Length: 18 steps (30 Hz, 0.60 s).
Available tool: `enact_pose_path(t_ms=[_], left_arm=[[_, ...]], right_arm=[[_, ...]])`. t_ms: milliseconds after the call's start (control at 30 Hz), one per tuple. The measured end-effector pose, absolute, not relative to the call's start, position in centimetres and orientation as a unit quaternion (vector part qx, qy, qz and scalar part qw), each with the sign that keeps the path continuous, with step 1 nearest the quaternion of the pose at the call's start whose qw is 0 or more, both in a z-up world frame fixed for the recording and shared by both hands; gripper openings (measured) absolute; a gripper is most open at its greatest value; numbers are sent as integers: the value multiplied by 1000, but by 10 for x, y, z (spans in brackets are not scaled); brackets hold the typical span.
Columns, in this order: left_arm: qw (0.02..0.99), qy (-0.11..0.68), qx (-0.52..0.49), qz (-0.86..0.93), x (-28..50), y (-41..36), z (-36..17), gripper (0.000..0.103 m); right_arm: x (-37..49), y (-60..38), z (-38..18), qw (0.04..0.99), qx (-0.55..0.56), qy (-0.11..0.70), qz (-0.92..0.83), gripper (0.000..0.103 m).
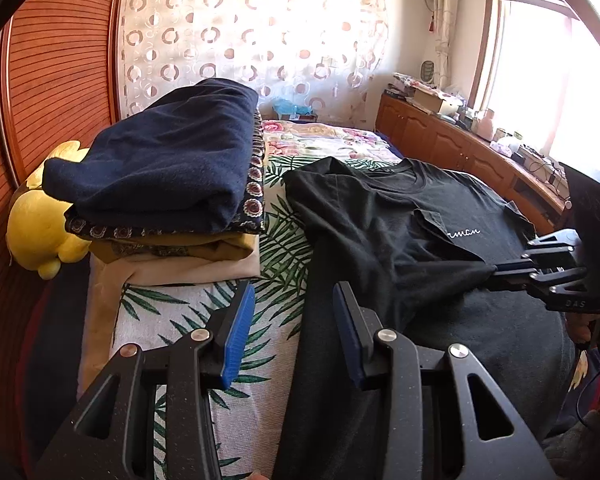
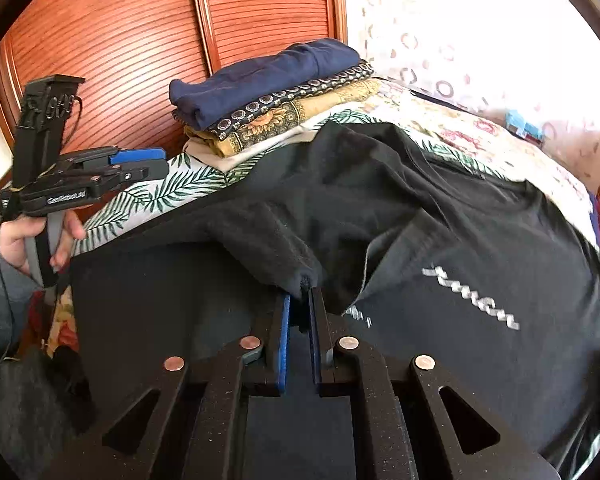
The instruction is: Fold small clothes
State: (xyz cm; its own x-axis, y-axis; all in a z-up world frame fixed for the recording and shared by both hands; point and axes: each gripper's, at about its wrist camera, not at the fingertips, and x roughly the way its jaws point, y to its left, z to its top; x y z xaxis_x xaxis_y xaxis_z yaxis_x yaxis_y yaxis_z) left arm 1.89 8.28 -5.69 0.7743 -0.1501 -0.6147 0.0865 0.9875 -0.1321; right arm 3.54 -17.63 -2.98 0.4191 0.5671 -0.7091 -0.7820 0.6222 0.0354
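A black T-shirt [image 1: 404,232] with white script on the chest lies on the leaf-print bedspread [image 1: 204,312]; it also shows in the right wrist view [image 2: 480,240]. Its left sleeve is folded over the chest. My right gripper [image 2: 300,300] is shut on the sleeve's tip; it also shows in the left wrist view [image 1: 496,270]. My left gripper [image 1: 294,292] is open and empty, above the shirt's left edge; it also shows in the right wrist view [image 2: 162,162], held off the bed's side.
A stack of folded clothes [image 1: 168,184] topped by a navy piece sits at the bed's left, next to a yellow plush toy [image 1: 36,220]. A wooden wardrobe [image 1: 40,80] stands left. A cluttered wooden cabinet [image 1: 460,144] runs along the right under a window.
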Motion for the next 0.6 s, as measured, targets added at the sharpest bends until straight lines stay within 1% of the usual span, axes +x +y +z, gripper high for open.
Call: enact_pose_path(t_ms=[100, 167, 300, 333, 367, 433, 600], left_arm=[[940, 331, -44, -65, 20, 79, -56, 42], [940, 331, -41, -66, 21, 77, -56, 42], [941, 330, -41, -68, 24, 73, -55, 42], [941, 330, -42, -69, 25, 72, -55, 42], [940, 331, -42, -70, 25, 70, -56, 42], [939, 332, -41, -73, 26, 67, -57, 42], [936, 340, -35, -81, 28, 59, -61, 42]], right_arm=[[29, -190, -27, 836, -149, 345, 399, 9], [27, -199, -24, 842, -144, 342, 392, 21], [37, -201, -17, 857, -134, 335, 369, 22], [42, -197, -16, 861, -135, 332, 360, 27], [47, -195, -14, 865, -135, 330, 353, 34], [59, -189, -13, 871, -134, 329, 339, 41], [84, -159, -31, 871, -141, 354, 309, 42]])
